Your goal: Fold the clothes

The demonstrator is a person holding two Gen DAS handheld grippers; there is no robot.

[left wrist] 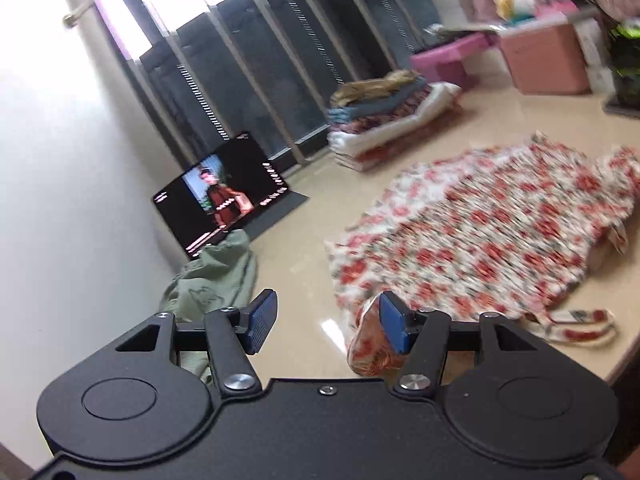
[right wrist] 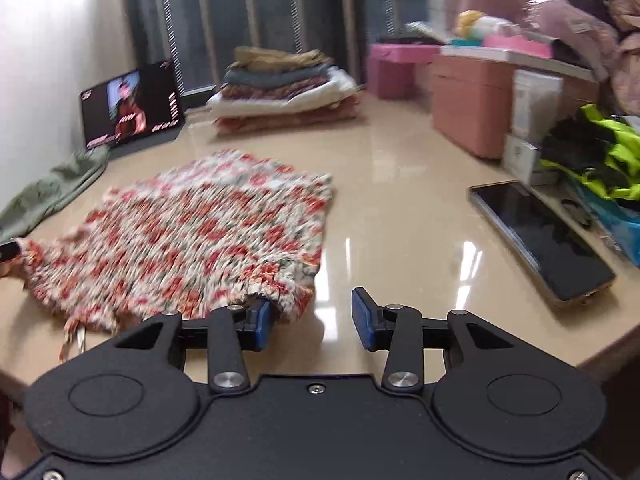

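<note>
Items, placed relative to the floral garment [right wrist: 192, 236], which lay flat mid-table [right wrist: 400, 200]:
- Left: green cloth [right wrist: 52, 192], tablet [right wrist: 132, 104].
- Behind: folded stack [right wrist: 284, 88].
- Right: phone [right wrist: 540, 236], pink boxes [right wrist: 472, 104], contents unclear.
- Left gripper [left wrist: 326, 322]: jaws apart, garment corner against one pad.
- Right gripper [right wrist: 312, 318]: jaws apart, nothing pinched.

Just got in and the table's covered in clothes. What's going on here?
A person is folding laundry with handheld tongs. A red floral garment lies spread on the beige table. The left tongs and right tongs both stand open at its near edge, cloth bunched against one pad of each, nothing clamped. A stack of folded clothes sits behind it, and a green garment waits near the tablet.
</note>
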